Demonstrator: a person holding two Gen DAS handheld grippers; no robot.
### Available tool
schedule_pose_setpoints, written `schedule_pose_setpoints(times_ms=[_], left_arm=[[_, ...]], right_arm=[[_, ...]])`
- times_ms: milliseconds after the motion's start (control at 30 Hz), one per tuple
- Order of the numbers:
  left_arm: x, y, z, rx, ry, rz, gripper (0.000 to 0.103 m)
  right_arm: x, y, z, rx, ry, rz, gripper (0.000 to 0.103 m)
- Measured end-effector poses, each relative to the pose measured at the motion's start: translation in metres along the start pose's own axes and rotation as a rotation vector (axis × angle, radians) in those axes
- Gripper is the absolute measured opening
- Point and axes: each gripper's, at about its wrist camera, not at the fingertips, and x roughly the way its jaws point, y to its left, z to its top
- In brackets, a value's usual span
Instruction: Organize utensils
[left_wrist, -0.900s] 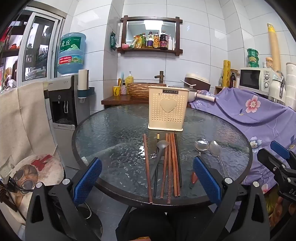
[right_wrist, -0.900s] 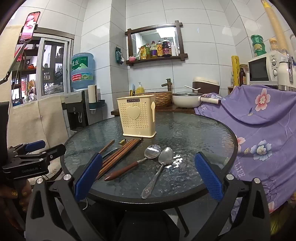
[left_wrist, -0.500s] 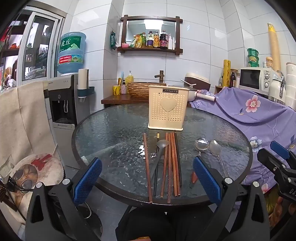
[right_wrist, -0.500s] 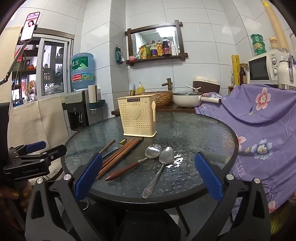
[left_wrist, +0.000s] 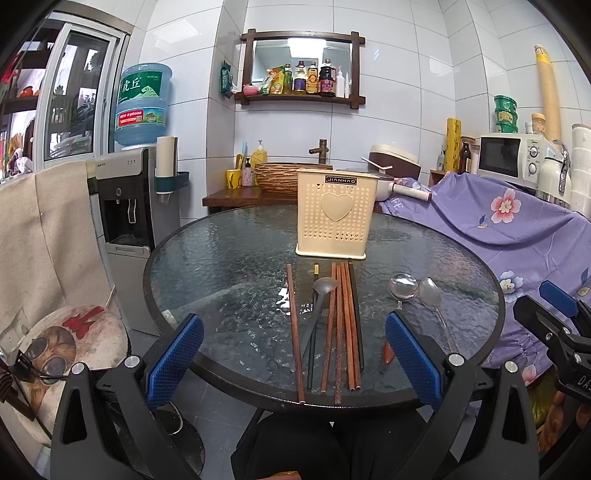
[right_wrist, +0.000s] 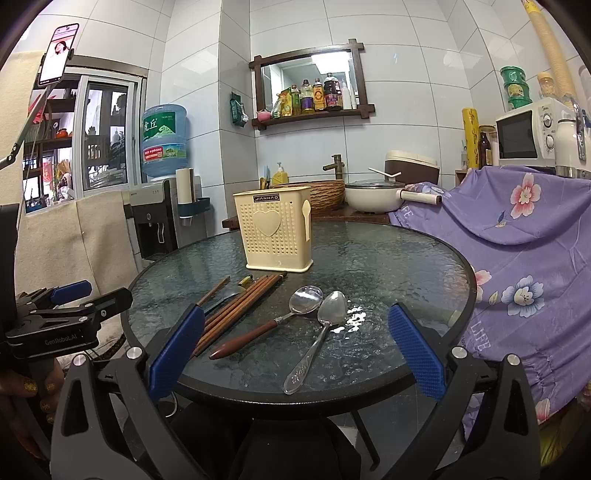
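Hovering at the near edge of the round glass table (left_wrist: 192, 266), my left gripper (left_wrist: 293, 356) and right gripper (right_wrist: 295, 354) are both spread wide, holding nothing. The chopsticks (left_wrist: 345, 317), a dark ladle (left_wrist: 319, 302) and two spoons (right_wrist: 317, 314) lie flat before the cream utensil holder (left_wrist: 335, 218), which stands upright mid-table. Recommended: pinch one handle near its end, lift, tip vertical, lower into the holder. Holder label: "JIANHAO". Left gripper body (right_wrist: 59, 325): "GenRobot.AI".

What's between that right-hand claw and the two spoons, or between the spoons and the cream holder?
Nothing visible. The right gripper hangs open above the near table edge, with bare glass up to the spoons. Behind them, clear tabletop leads to the cream holder; the chopsticks lie off to the side.
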Motion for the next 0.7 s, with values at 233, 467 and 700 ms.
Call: schedule_pose_setpoints(times_ms=[233, 467, 700], left_arm=[[0.000, 0.000, 0.000, 0.000, 0.001, 0.002, 0.097], [0.004, 0.007, -0.005, -0.001, 0.011, 0.004, 0.097], [0.022, 0.009, -0.007, -0.005, 0.091, 0.005, 0.097]], right_arm=[[0.000, 0.000, -0.001, 0.001, 0.001, 0.000, 0.098], [0.005, -0.001, -0.005, 0.004, 0.014, -0.002, 0.098], [0.025, -0.007, -0.011, -0.014, 0.082, -0.057, 0.098]])
